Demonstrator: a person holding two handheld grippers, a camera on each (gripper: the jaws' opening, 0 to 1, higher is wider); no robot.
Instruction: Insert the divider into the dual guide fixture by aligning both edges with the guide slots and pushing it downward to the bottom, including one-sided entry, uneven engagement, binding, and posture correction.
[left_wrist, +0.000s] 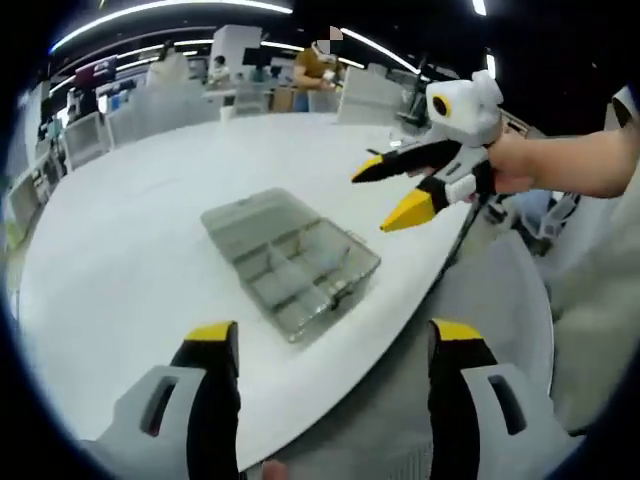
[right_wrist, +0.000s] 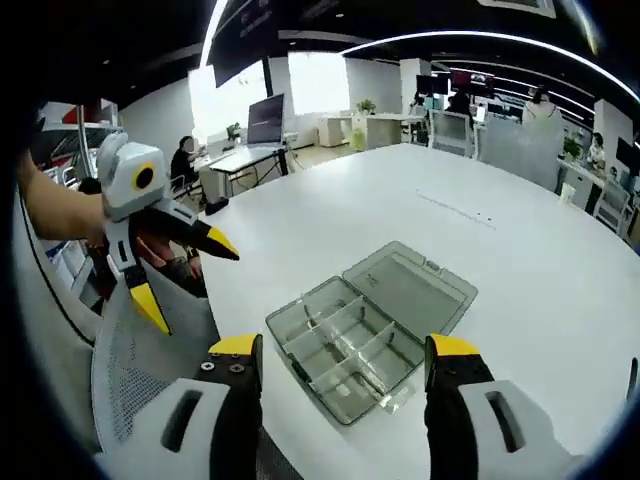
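A clear plastic compartment box (left_wrist: 300, 275) (right_wrist: 345, 350) lies on the white table (left_wrist: 140, 240) (right_wrist: 530, 230) near its edge, with its lid (left_wrist: 255, 215) (right_wrist: 410, 285) folded flat open. Thin dividers stand between its compartments. My left gripper (left_wrist: 334, 335) (right_wrist: 190, 280) is open, hovering short of the box over the table's edge with nothing between its jaws. My right gripper (right_wrist: 345, 348) (left_wrist: 385, 195) is also open and holds nothing, off the table's edge beside the box. A hand (left_wrist: 520, 165) grips it.
A grey mesh chair (left_wrist: 500, 290) (right_wrist: 140, 370) stands just off the table's rim below the grippers. Desks, monitors, chairs and seated people fill the office behind the table.
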